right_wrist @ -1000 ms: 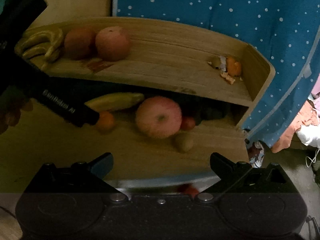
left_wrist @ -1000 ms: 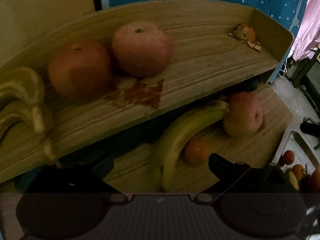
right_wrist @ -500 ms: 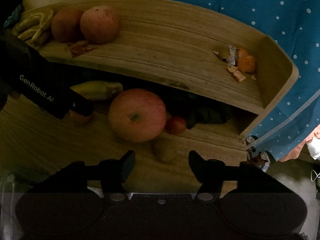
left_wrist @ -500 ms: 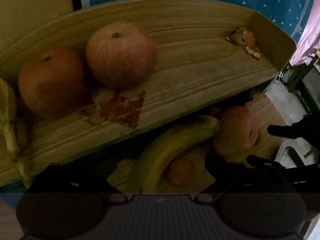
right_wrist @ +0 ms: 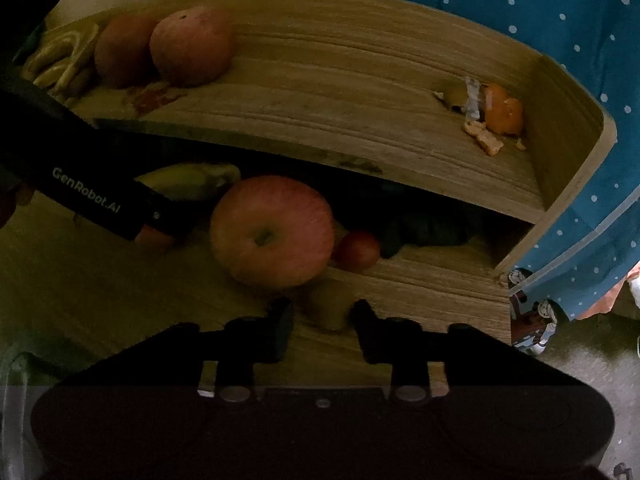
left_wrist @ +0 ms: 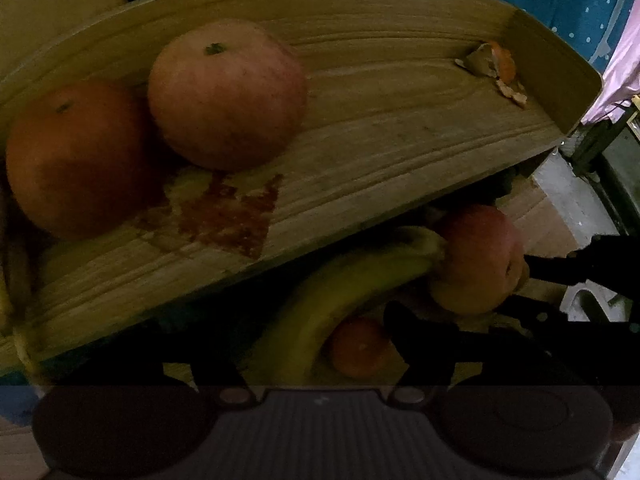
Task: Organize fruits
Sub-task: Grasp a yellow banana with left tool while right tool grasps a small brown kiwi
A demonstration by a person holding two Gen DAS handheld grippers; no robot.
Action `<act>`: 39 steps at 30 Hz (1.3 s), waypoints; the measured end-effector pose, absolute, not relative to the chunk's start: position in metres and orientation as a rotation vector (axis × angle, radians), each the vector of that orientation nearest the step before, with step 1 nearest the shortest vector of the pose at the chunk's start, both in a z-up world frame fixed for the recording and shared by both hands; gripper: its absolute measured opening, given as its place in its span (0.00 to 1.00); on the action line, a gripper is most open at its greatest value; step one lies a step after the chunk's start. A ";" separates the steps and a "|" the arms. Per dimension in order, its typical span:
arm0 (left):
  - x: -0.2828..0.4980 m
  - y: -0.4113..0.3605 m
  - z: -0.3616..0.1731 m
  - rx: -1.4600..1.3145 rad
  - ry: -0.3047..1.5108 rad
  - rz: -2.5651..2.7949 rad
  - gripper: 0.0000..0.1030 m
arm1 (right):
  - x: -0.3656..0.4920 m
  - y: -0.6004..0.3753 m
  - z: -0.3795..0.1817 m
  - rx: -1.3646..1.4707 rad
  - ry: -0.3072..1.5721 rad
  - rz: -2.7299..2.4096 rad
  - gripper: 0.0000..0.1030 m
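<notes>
Left wrist view: upper wooden shelf (left_wrist: 400,128) holds an orange (left_wrist: 76,160) at far left touching a big pinkish apple (left_wrist: 228,94); a reddish stain patch (left_wrist: 232,212) lies just in front of them. Orange peel scraps (left_wrist: 498,70) sit in the far right corner. Below the shelf edge, a banana (left_wrist: 340,296) curves down, its tip touching a second apple (left_wrist: 476,264); a small tangerine (left_wrist: 360,348) sits tucked under the banana. Left gripper (left_wrist: 316,360) is low at the frame bottom with fingers set wide apart, banana and tangerine between them, not clearly touching. The shelf edge overhangs the lower fruit. Dark parts of the other gripper poke in from the right near the apple.

Right wrist view: right gripper (right_wrist: 322,320) has its fingers partly drawn in around a small greenish-brown fruit (right_wrist: 330,308), close on both sides; contact cannot be told. Just behind it sits the lower apple (right_wrist: 272,232), with a small red fruit (right_wrist: 358,252) touching its right side. The left gripper's black body (right_wrist: 88,188) crosses from the left, covering part of the banana (right_wrist: 192,178). Blue dotted cloth (right_wrist: 520,20) hangs behind.
</notes>
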State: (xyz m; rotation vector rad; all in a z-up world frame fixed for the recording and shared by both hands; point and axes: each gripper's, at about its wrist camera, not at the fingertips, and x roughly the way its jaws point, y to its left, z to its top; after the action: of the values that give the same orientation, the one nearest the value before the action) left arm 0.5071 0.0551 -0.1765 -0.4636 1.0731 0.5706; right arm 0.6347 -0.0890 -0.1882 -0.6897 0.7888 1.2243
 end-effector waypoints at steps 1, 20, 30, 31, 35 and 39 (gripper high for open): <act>0.506 0.056 -0.176 -0.472 1.070 0.573 0.66 | 0.635 -0.089 -0.188 -0.687 0.791 1.221 0.28; 0.488 0.044 -0.167 -0.560 1.042 0.516 0.64 | 0.601 -0.101 -0.181 -0.655 0.847 1.291 0.28; 0.509 0.057 -0.178 -0.559 1.045 0.540 0.64 | 0.598 -0.104 -0.181 -0.644 0.849 1.270 0.28; 0.511 0.057 -0.178 -0.557 1.049 0.546 0.63 | 0.598 -0.103 -0.181 -0.641 0.849 1.263 0.28; 0.517 0.052 -0.181 -0.519 1.074 0.575 0.52 | 0.596 -0.100 -0.181 -0.630 0.857 1.241 0.28; 0.515 0.050 -0.182 -0.503 1.083 0.572 0.45 | 0.593 -0.098 -0.181 -0.621 0.865 1.222 0.28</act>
State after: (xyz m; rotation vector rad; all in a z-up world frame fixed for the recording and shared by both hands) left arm 0.5146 0.0501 -0.1816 -0.5026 1.0829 0.5724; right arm 0.5931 -0.0980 -0.1814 -0.6213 0.8648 1.2223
